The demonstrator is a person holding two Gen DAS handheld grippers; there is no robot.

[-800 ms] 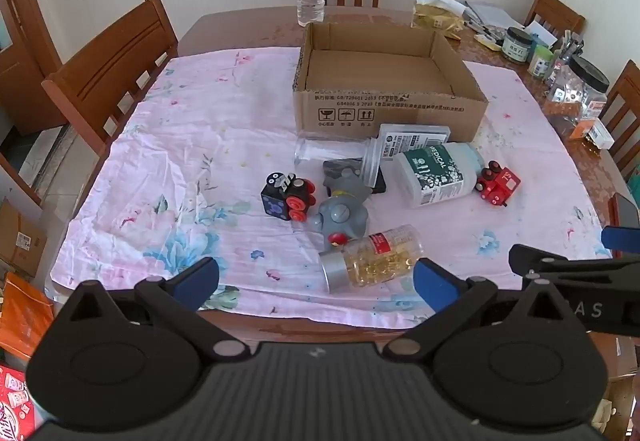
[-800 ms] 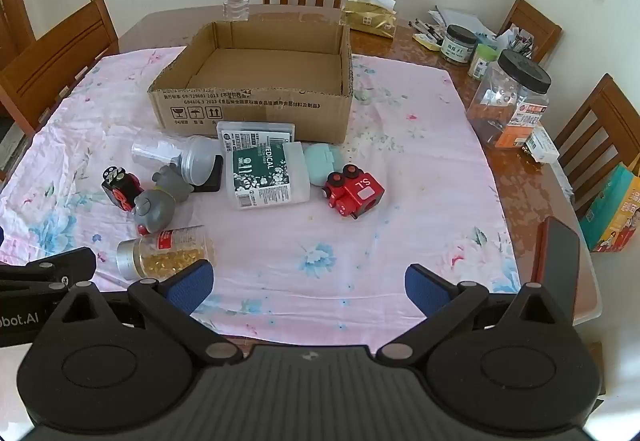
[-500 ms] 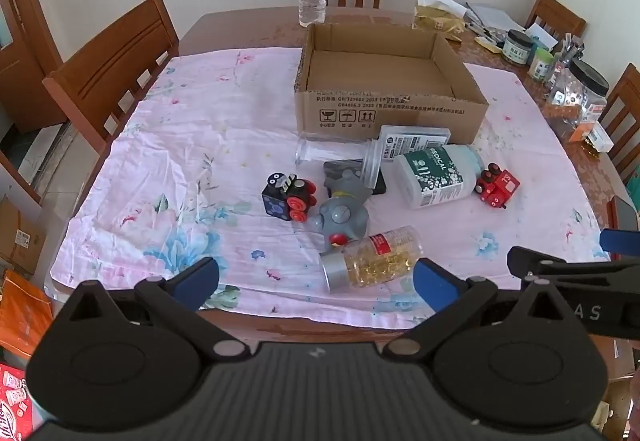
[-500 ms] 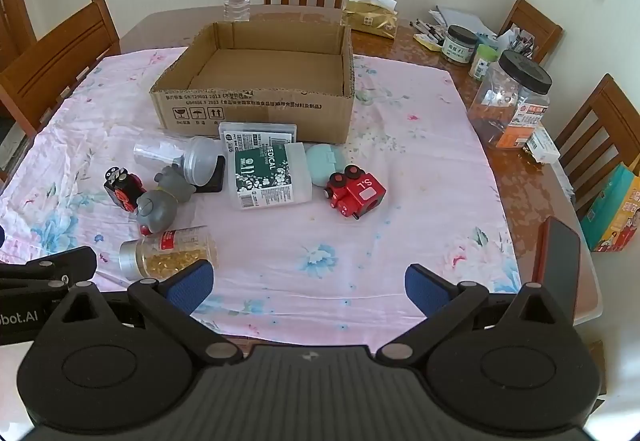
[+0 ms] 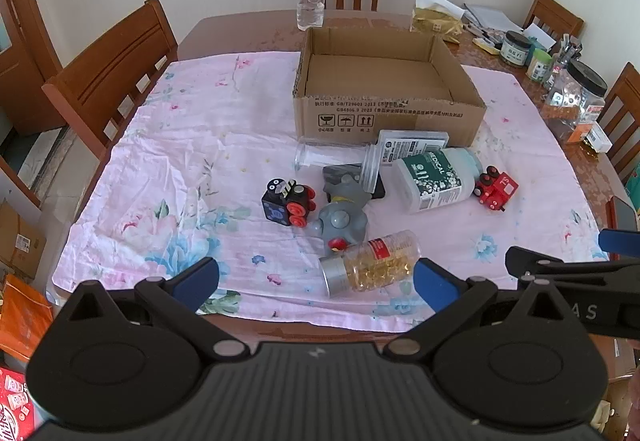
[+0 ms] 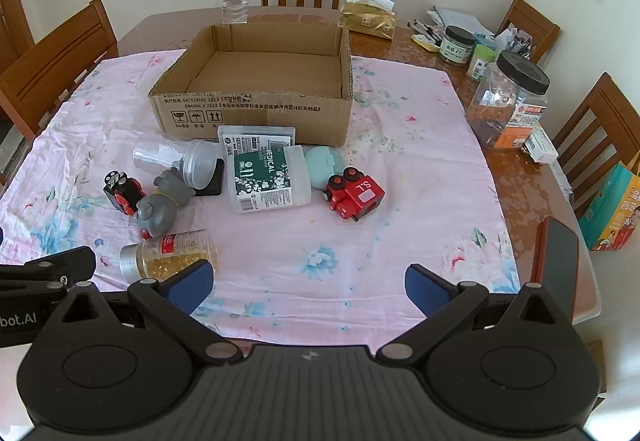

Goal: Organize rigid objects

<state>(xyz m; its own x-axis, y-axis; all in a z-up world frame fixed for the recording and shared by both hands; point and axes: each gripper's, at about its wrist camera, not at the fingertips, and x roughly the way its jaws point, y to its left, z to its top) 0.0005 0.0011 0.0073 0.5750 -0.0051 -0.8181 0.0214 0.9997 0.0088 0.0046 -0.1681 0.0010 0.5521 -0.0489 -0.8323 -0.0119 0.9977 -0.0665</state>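
Left gripper (image 5: pixel 316 281) and right gripper (image 6: pixel 308 285) both spread wide, nothing between the pads — hovering over the near table edge. Cardboard box (image 6: pixel 256 109) sits empty mid-cloth; objs lie just in front of it: capsule bottle (image 5: pixel 370 263), grey toy (image 5: pixel 342 219), red train (image 6: pixel 354 193), medical tub (image 6: pixel 268 179).

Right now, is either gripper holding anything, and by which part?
Nothing is held. The left gripper and the right gripper both stand open over the table's near edge, with nothing between their pads.
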